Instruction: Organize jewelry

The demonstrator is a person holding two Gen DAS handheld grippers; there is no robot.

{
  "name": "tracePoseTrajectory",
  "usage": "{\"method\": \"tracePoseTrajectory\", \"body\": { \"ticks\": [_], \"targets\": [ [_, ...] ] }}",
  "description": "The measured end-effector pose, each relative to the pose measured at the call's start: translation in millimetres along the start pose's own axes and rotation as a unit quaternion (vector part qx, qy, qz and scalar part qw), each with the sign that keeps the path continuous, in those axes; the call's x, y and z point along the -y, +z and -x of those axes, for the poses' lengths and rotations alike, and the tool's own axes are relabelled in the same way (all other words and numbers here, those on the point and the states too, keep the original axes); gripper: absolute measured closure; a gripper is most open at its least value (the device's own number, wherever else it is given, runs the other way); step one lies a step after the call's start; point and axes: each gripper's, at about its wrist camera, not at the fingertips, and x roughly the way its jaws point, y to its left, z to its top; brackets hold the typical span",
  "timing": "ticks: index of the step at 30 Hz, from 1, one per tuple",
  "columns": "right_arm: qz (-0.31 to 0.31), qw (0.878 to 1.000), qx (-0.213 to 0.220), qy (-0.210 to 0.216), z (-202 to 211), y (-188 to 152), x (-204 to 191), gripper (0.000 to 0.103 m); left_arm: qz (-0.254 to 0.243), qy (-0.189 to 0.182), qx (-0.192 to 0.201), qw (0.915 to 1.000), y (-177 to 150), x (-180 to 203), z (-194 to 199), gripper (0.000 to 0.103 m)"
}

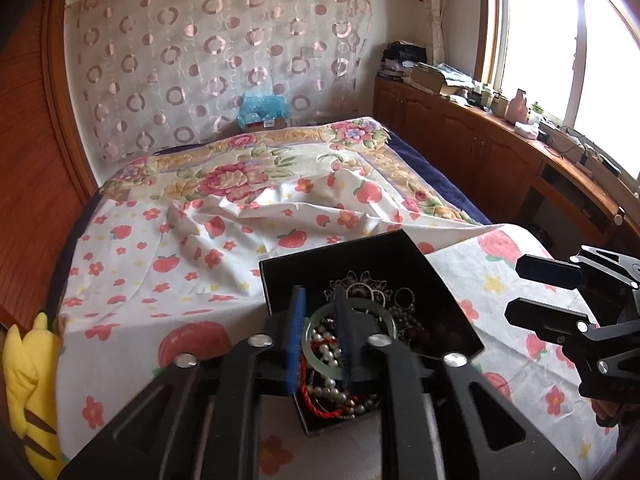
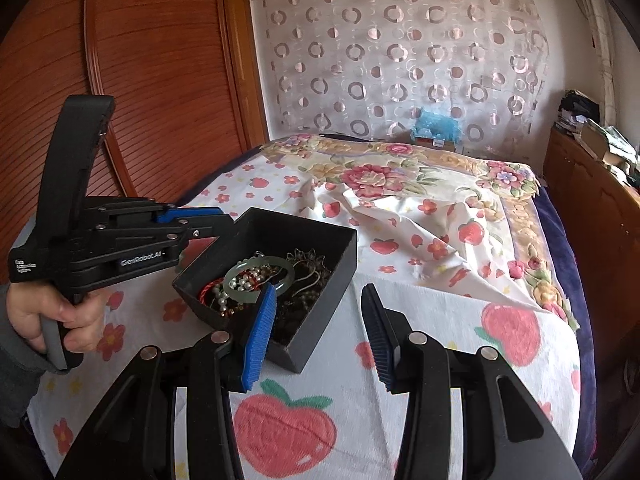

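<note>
A black open box (image 1: 340,258) (image 2: 320,300) sits on the fruit-print bedsheet (image 1: 160,280), full of jewelry. On top lies a pale green bangle (image 1: 360,302) (image 2: 289,274) over a pearl strand (image 1: 328,388) (image 2: 218,300) and a red cord (image 1: 320,406) (image 2: 206,289). Darker metal pieces (image 1: 362,290) (image 2: 308,258) fill the far side. My left gripper (image 1: 319,292) (image 2: 226,224) hovers at the box's left wall, its blue pads slightly apart and pressing on nothing. My right gripper (image 2: 318,288) (image 1: 514,290) stands open at the box's near right corner, holding nothing.
A person's hand (image 2: 60,316) grips the left gripper's handle. A yellow plush toy (image 1: 28,380) lies at the bed's left edge. A wooden wardrobe (image 2: 160,80) stands to the left, and cluttered cabinets (image 1: 460,136) run under the window. The sheet is rumpled (image 2: 380,208) beyond the box.
</note>
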Motion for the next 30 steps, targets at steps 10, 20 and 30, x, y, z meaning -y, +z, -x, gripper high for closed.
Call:
{"method": "tracePoseTrajectory", "body": {
  "ticks": [10,20,30],
  "targets": [
    [-0.029,0.999,0.03,-0.019,43.7,-21.8,-14.6,0.038,0.018,0.035,0.028,0.9988,-33.0,8.1,58.0,0.017],
    [-0.034,0.996,0.074,-0.037,96.2,-36.8,-39.2,0.008,0.027,0.053,0.049,0.997,-61.7,25.7,117.5,0.008],
    [-0.056,0.988,0.113,-0.087,141.2,-50.7,-52.8,0.002,0.041,0.072,0.079,0.9934,-81.0,42.3,166.3,0.008]
  ]
}}
